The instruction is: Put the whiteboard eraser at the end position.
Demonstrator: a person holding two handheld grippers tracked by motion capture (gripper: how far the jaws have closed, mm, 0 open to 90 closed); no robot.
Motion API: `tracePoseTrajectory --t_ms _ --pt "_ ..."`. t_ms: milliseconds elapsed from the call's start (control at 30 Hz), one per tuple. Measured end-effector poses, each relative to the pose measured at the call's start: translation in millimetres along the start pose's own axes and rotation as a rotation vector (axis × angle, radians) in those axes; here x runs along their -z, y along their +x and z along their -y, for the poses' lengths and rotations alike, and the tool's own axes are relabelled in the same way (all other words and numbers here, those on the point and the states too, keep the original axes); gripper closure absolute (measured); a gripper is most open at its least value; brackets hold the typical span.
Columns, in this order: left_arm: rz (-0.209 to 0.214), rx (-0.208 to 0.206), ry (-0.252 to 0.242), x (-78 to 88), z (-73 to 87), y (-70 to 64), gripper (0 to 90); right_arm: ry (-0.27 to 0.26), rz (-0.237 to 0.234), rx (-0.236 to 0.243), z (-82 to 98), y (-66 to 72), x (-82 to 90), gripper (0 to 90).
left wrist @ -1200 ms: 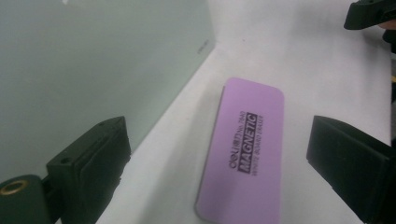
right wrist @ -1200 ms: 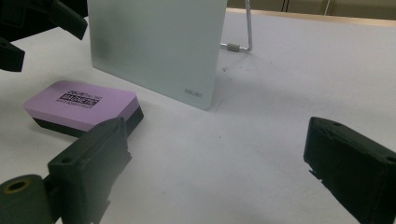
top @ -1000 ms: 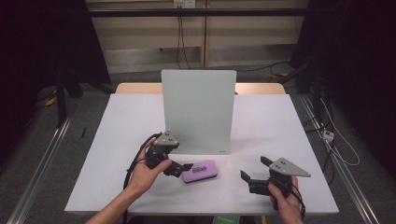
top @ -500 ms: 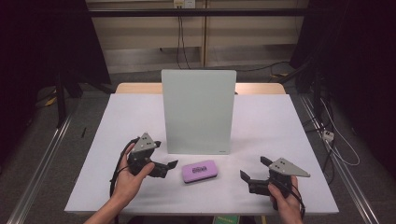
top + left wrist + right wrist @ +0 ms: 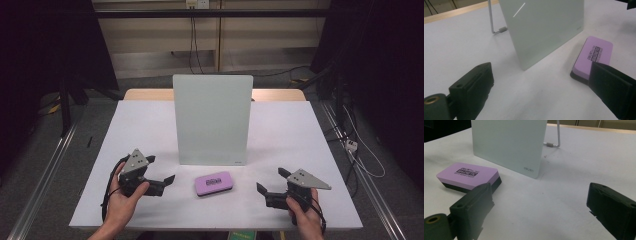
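Note:
A purple eraser with a black base lies flat on the white table, just in front of an upright pale-green board. My left gripper rests to the eraser's left, open and apart from it. In the left gripper view the eraser lies beyond the right jaw, with the board ahead and the gripper wide open. My right gripper sits to the eraser's right, open and empty. In the right gripper view the eraser is past the left jaw and the board stands behind it.
A bent metal leg props the board from behind; the right gripper view shows this leg too. Table edges run close in front of both hands. Rails and cables lie on the floor at either side.
My left gripper has drawn back leftward from the eraser, which stays where it lay. The right gripper has not moved.

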State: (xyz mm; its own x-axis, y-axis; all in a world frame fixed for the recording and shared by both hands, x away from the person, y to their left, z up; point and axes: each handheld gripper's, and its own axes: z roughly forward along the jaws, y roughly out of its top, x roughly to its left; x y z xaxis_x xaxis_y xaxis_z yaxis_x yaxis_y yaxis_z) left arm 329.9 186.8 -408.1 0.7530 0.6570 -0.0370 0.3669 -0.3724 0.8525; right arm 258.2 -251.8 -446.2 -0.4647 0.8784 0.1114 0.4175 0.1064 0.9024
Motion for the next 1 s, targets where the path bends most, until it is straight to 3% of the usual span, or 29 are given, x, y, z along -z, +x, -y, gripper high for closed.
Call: tracePoseTrajectory --t_ms 333,700,1000 --pt "-0.035 0.026 -0.014 18.0 12.4 5.2 6.0 0.002 0.0 -0.001 0.2 0.6 0.5 6.3" --pt "-0.07 0.118 -0.07 29.0 38.4 15.4 6.0 0.008 0.005 0.0 0.5 1.0 0.2 6.4" --pt "-0.088 0.125 -0.079 33.3 42.7 14.1 6.0 0.01 0.008 0.005 0.8 -1.1 2.1 6.4"
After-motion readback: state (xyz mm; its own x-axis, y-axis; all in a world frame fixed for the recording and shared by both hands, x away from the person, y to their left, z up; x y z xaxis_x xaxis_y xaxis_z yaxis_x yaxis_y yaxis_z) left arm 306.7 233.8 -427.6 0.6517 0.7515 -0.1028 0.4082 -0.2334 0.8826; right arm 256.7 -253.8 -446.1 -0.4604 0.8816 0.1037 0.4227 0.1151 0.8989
